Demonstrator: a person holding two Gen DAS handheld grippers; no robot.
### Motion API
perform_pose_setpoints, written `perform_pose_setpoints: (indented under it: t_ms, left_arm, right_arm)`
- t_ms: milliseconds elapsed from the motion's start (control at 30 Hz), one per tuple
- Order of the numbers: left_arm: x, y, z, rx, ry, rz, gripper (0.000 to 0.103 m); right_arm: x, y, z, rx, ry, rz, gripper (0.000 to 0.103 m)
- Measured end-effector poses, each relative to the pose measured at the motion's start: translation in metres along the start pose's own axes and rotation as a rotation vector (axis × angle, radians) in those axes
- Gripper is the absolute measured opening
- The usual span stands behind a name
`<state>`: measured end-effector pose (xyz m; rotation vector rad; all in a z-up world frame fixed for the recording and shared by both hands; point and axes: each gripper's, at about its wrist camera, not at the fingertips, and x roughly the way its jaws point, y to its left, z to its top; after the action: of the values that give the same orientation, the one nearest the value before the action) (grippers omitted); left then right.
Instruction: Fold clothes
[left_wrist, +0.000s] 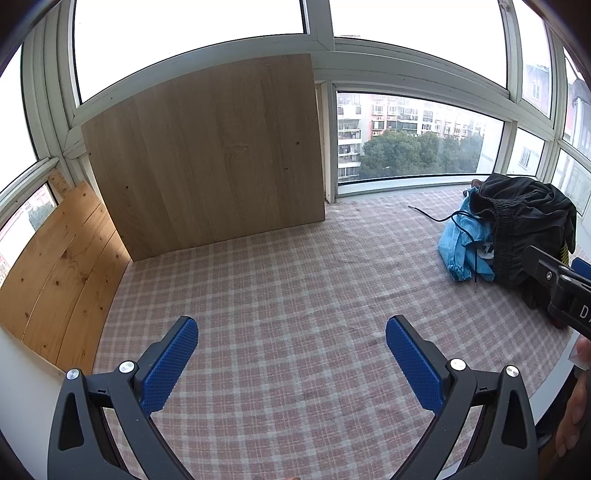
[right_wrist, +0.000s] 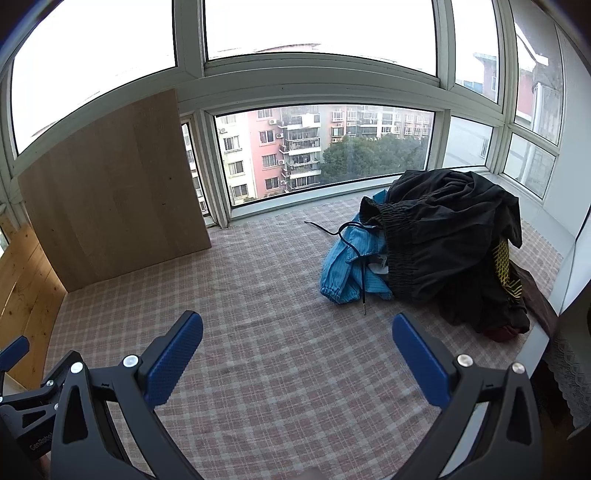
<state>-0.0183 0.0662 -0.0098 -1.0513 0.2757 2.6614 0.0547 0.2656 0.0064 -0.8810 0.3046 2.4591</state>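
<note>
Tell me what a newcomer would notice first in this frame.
Likely the heap of clothes at the far right of the checked cloth: a black garment lying over a blue one. Next, the wooden board leaning against the windows at far left. Both grippers, left and right, hover open and empty.

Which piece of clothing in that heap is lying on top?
The black garment with the gathered elastic waistband. It drapes over the blue garment, which pokes out beneath it on the checked cloth. Both tongs, left and right, are open and empty.
</note>
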Motion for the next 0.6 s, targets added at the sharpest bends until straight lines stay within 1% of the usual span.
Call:
perform_pose_setpoints:
  t_ms: [300,400,467,567,600]
  left_arm:
    - [-0.006,-0.001,-0.003,-0.010,0.012,0.016,0.103]
    - [-0.010,-0.002,-0.005,-0.019,0.012,0.018,0.103]
    - [-0.012,-0.001,-0.006,-0.040,0.014,0.019,0.103]
    - [-0.013,0.001,-0.008,-0.076,0.021,0.022,0.103]
    - [-0.013,0.001,-0.009,-0.088,0.025,0.026,0.103]
  right_arm:
    - [0.004,-0.016,0.000,0.019,0.023,-0.009,0.103]
    - [0.006,-0.023,-0.001,0.016,0.010,0.000,0.103]
    - [0.006,-0.029,0.000,0.016,-0.008,0.023,0.103]
    - [0.007,-0.044,0.001,0.041,-0.043,0.115,0.103]
    - [0.008,-0.049,0.003,0.047,-0.041,0.131,0.103]
